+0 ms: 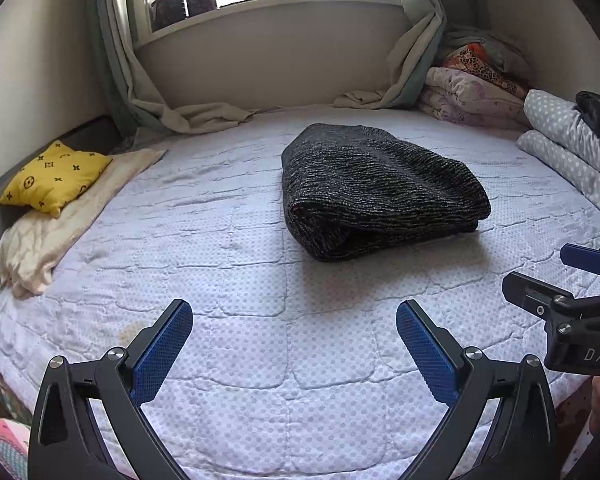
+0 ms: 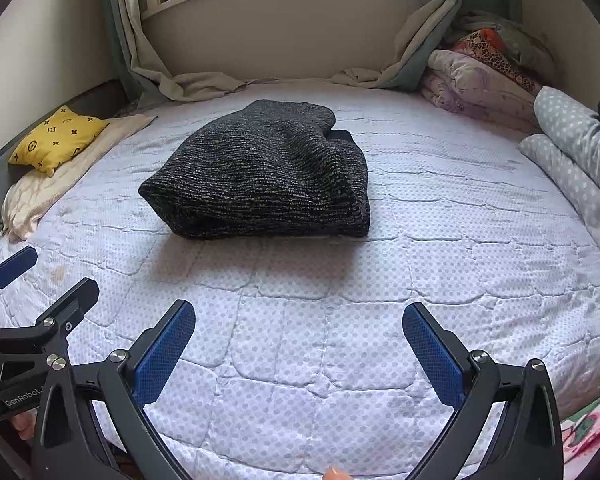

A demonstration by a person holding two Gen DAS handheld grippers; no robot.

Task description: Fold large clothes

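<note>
Knitted dark sweater (image 1: 376, 192) lies folded into a thick, rounded-corner bundle near the middle of the bed (image 1: 260, 320), its coarse black-and-grey ribbing layered, the fold edge facing me. I judge the folding done or nearly so; perhaps a last tidy of the looser far end is left. My left gripper (image 1: 294, 350) and right gripper (image 2: 299, 354) hover above the near edge, both spread wide and empty, well apart from the sweater. The quilted dotted bedspread is soft and puckered. A yellow cushion (image 1: 54, 178) rests at the left edge, folded quilts (image 1: 472, 96) at the far right corner.
</note>
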